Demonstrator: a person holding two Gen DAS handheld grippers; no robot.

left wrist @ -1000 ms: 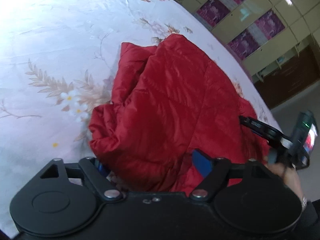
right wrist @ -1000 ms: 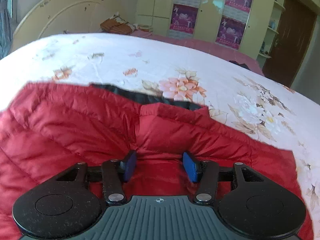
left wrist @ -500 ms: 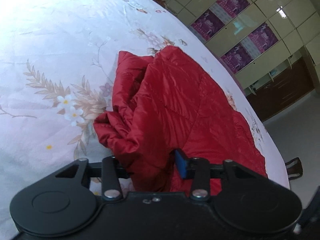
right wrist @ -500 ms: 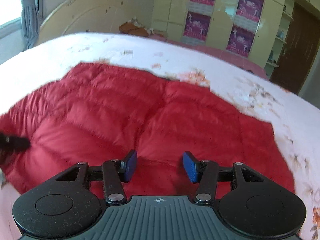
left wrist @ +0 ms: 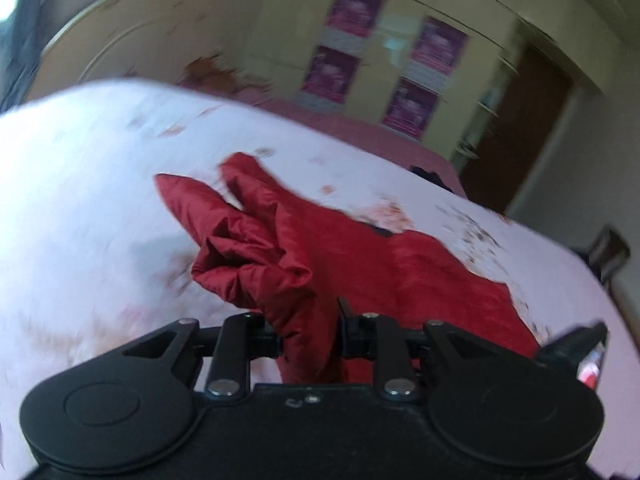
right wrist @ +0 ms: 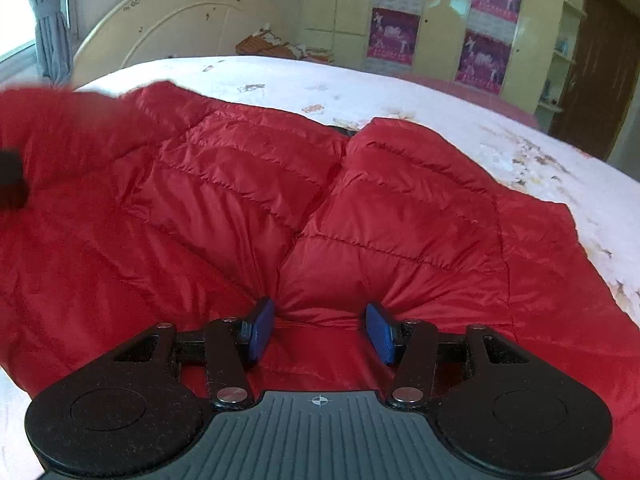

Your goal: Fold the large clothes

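A red quilted puffer jacket point(right wrist: 304, 200) lies spread on the white floral bed sheet point(right wrist: 400, 92). My left gripper point(left wrist: 308, 332) is shut on a bunched fold of the jacket point(left wrist: 280, 264) and holds it lifted above the bed; this view is motion-blurred. My right gripper point(right wrist: 320, 328) is open, its blue pads point(right wrist: 262, 328) pressed into the jacket's near edge with fabric bulging between them. The left gripper shows as a dark blur at the left edge of the right wrist view point(right wrist: 12, 176). The right gripper shows at the lower right of the left wrist view point(left wrist: 576, 348).
A cream headboard point(right wrist: 180, 28) stands at the bed's far end. Cupboards with purple posters point(right wrist: 488, 48) line the back wall, a brown door point(right wrist: 596, 80) at right. A curtained window point(right wrist: 44, 28) is at left. Folded cloth point(right wrist: 276, 46) lies at the far bed edge.
My left gripper closed on the jacket's side and lifted it, swinging round toward the wardrobe. The right gripper stayed open, pressing the near edge; the jacket's left side rose.
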